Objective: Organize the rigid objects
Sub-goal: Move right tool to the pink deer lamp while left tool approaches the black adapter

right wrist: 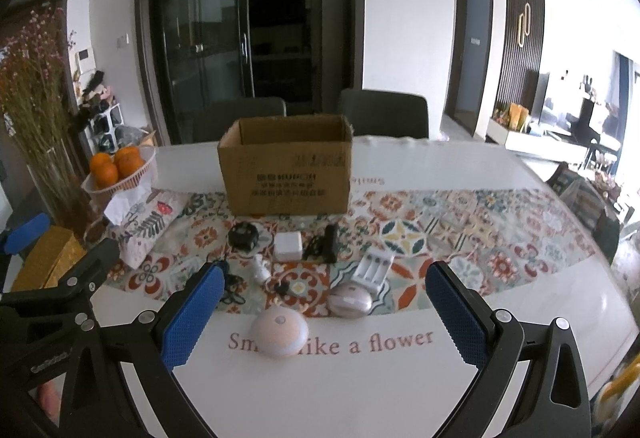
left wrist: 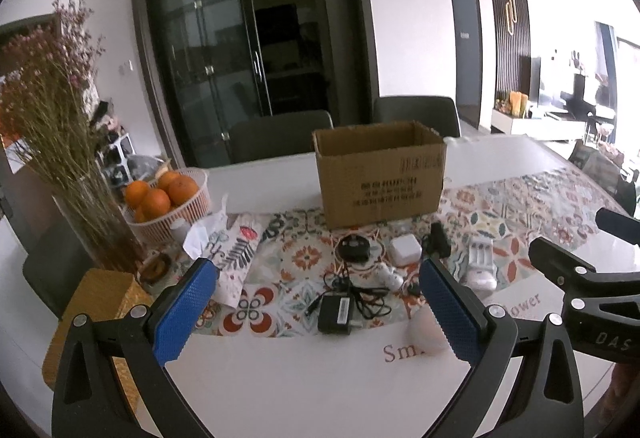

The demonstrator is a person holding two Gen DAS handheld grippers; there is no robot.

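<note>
An open cardboard box (left wrist: 380, 174) (right wrist: 286, 170) stands on the patterned table runner. In front of it lie small items: a black power adapter with cable (left wrist: 335, 314), a round black device (left wrist: 352, 248) (right wrist: 243, 235), a white cube charger (left wrist: 405, 249) (right wrist: 288, 246), a black plug (right wrist: 331, 238), a white battery charger (left wrist: 482, 258) (right wrist: 374, 268), a white oval case (right wrist: 350, 301) and a round pale puck (right wrist: 279, 332). My left gripper (left wrist: 318, 270) is open and empty above the table's near edge. My right gripper (right wrist: 324, 274) is open and empty, the puck between its fingers' lines.
A white basket of oranges (left wrist: 168, 198) (right wrist: 120, 168), a vase of dried flowers (left wrist: 60, 142), a tissue pouch (left wrist: 236, 254) and a woven yellow box (left wrist: 100, 318) stand at the left. Two dark chairs (right wrist: 384, 112) are behind the table.
</note>
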